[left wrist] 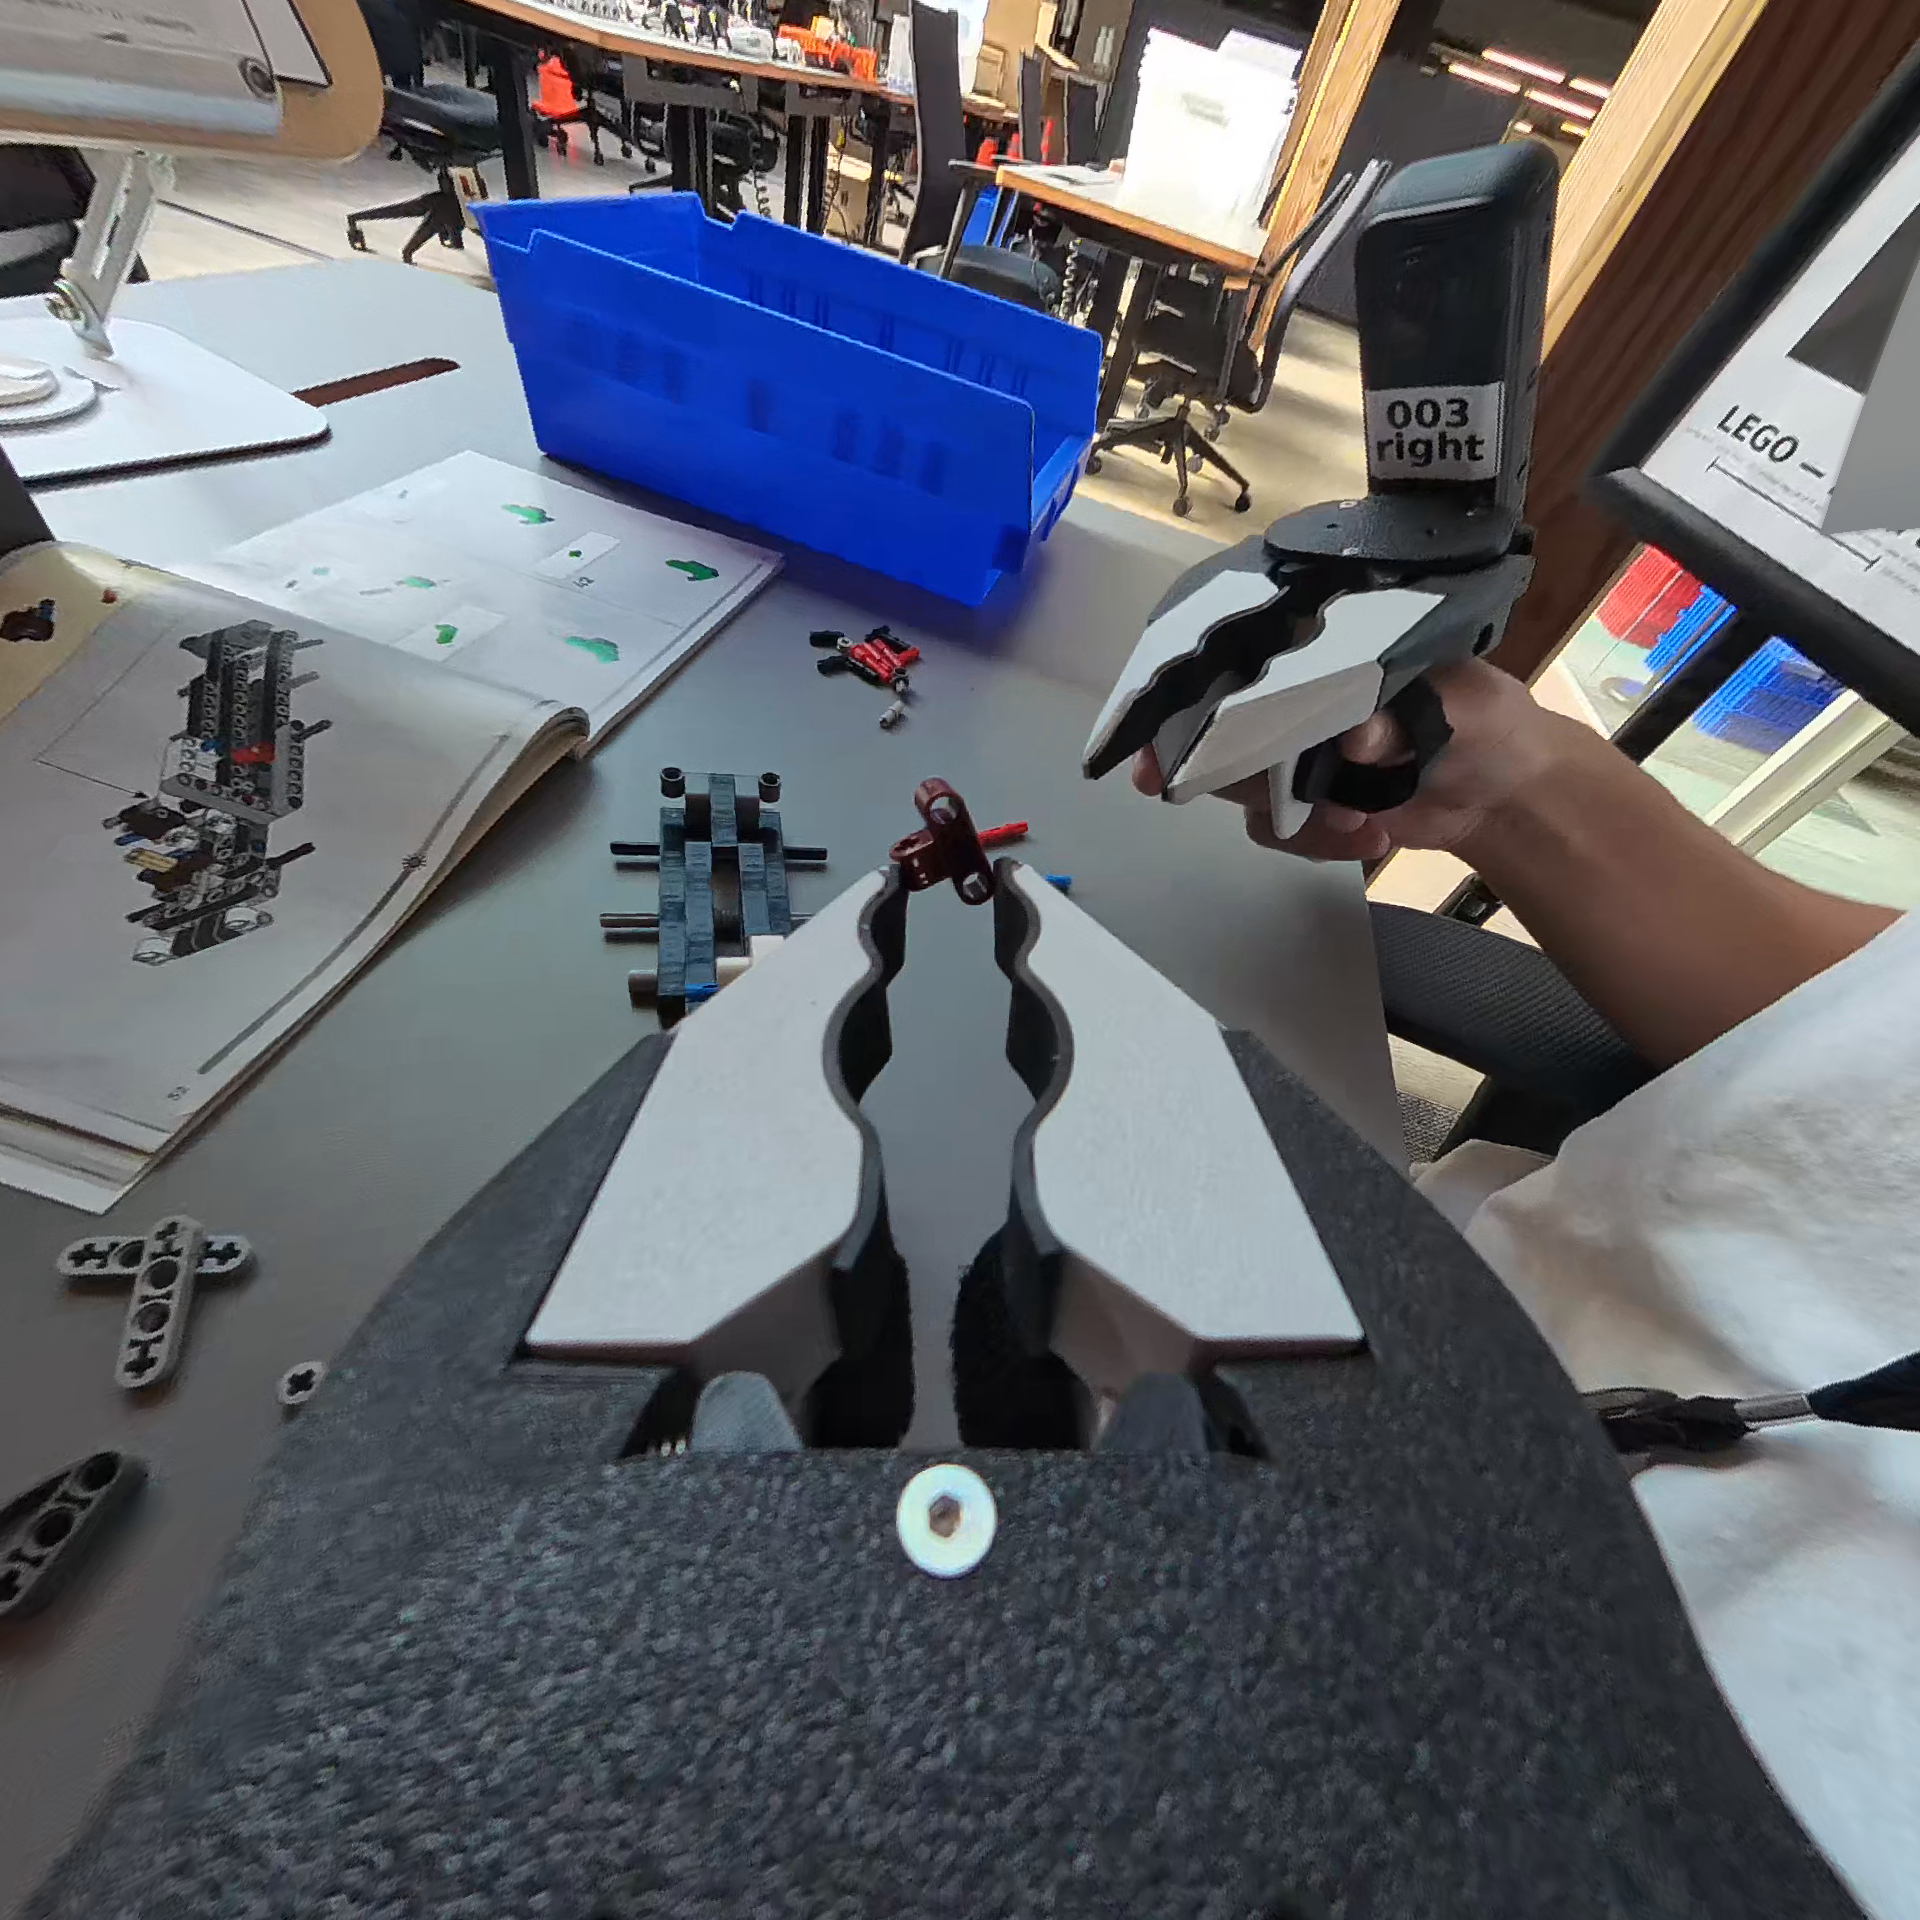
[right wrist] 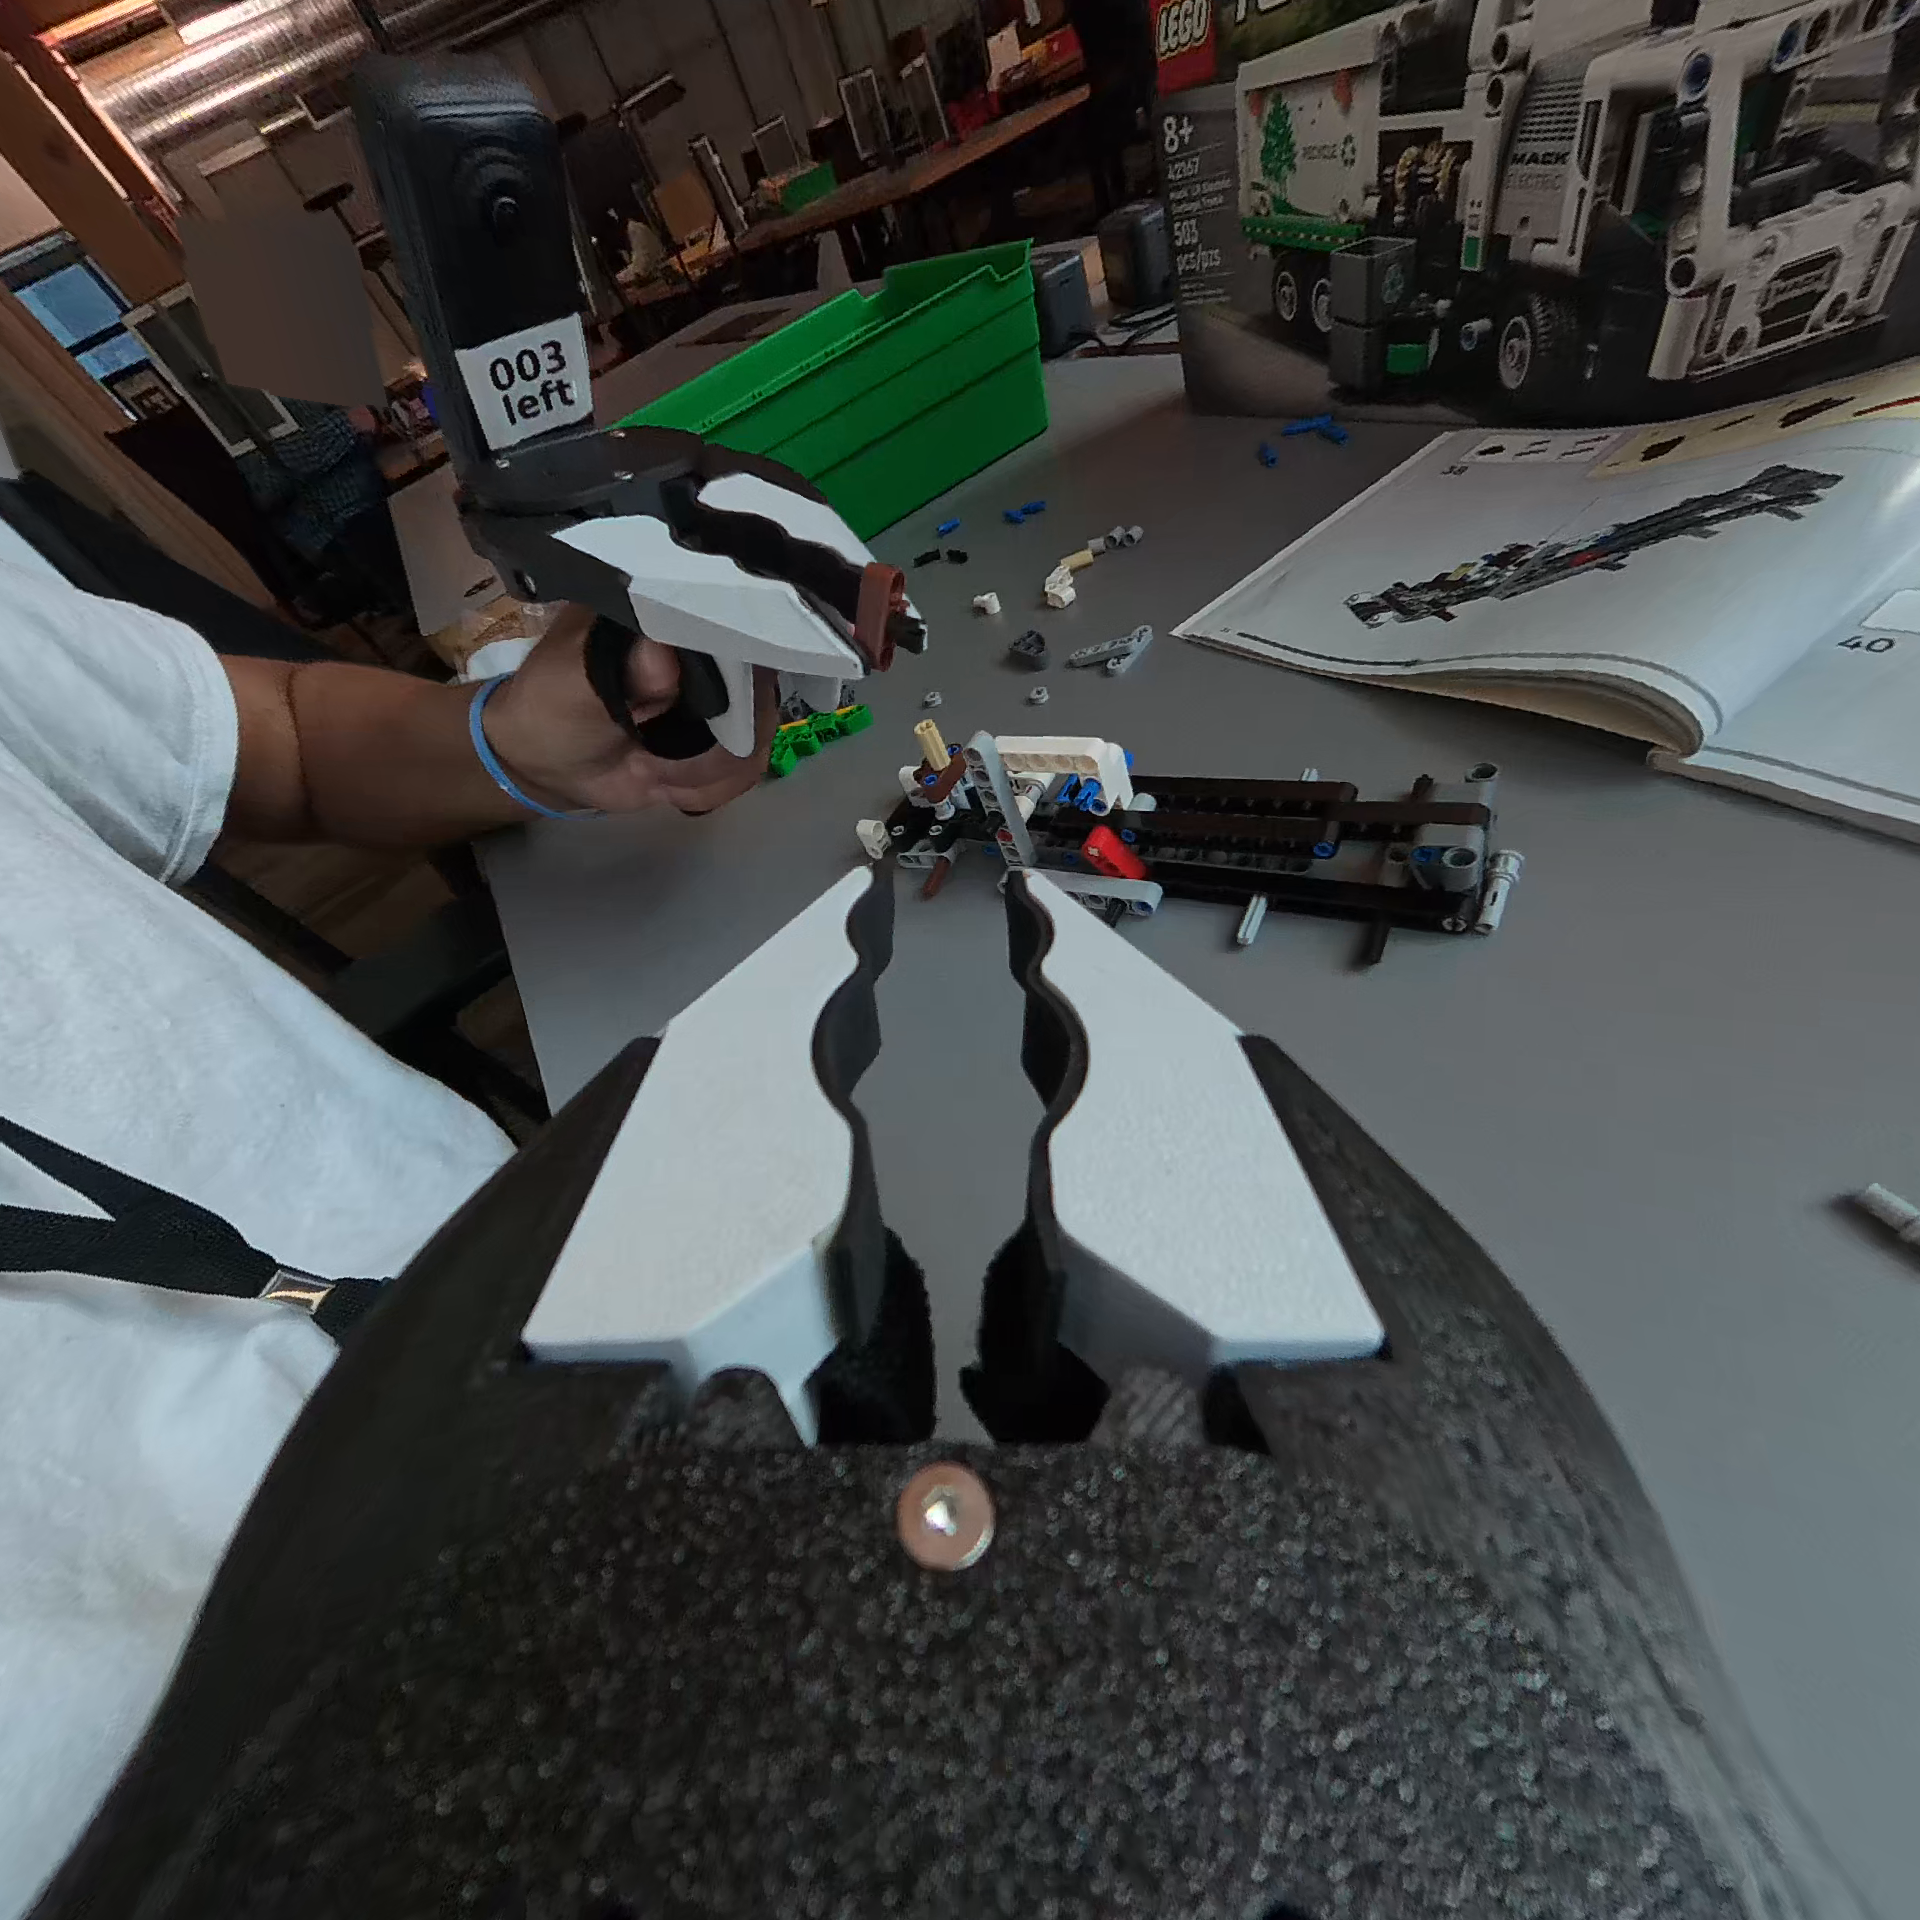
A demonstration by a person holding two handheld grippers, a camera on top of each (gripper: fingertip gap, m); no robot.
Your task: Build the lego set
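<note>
My left gripper [left wrist: 945,881] is shut on a dark red connector piece [left wrist: 940,836], pinched at the fingertips and held above the table. The right wrist view shows the same gripper [right wrist: 880,636] with the piece [right wrist: 883,601] at its tips. My right gripper [right wrist: 948,883] is open and empty, raised just in front of the long black chassis assembly [right wrist: 1226,831]. The left wrist view shows the right gripper [left wrist: 1143,774] up and to the right of the held piece. The chassis assembly [left wrist: 717,883] lies on the grey table, left of my left fingertips.
An open instruction booklet [left wrist: 260,779] lies at the left, with a blue bin [left wrist: 790,395] behind it. A green bin [right wrist: 883,405] and the set's box [right wrist: 1558,187] stand at the back. Loose pieces [right wrist: 1060,582] are scattered around. Grey beams [left wrist: 156,1288] lie near the left edge. The tips of one gripper are about 8 cm away from the tips of the other.
</note>
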